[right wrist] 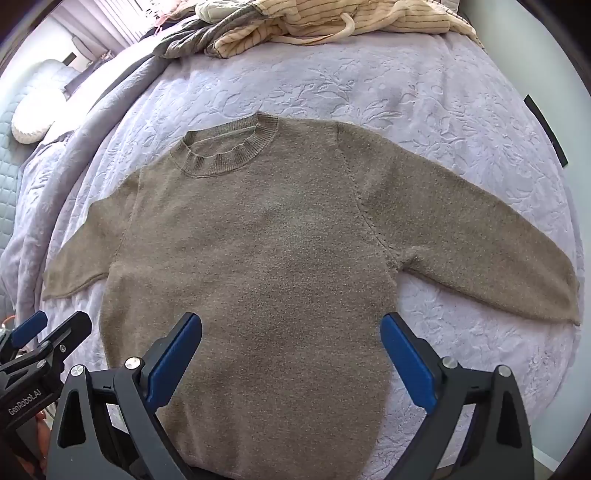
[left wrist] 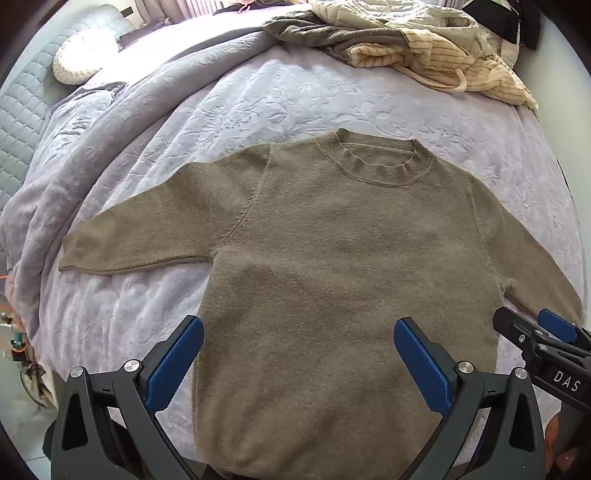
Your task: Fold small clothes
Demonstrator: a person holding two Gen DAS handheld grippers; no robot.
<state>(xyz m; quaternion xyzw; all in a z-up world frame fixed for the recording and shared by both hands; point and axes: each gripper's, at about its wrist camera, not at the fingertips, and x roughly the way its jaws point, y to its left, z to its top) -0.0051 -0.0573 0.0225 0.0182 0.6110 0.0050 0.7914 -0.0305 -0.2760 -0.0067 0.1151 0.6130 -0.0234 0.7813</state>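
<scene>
A small olive-brown knit sweater [left wrist: 332,258] lies flat and face up on the bed, collar at the far side, both sleeves spread out to the sides; it also shows in the right wrist view [right wrist: 266,258]. My left gripper [left wrist: 299,332] is open and empty, hovering over the sweater's lower body near the hem. My right gripper [right wrist: 291,328] is open and empty over the lower body too, just to the right of the left one. The right gripper's fingers [left wrist: 554,325] show at the left view's right edge, and the left gripper's fingers [right wrist: 48,328] show at the right view's left edge.
The bed has a lavender embossed bedspread [left wrist: 258,103]. A pile of other clothes, cream striped [left wrist: 443,55] and grey [left wrist: 325,33], lies at the far side. A bunched lavender blanket [left wrist: 74,155] and a white pillow [left wrist: 77,59] lie far left. The bed's edge is near me.
</scene>
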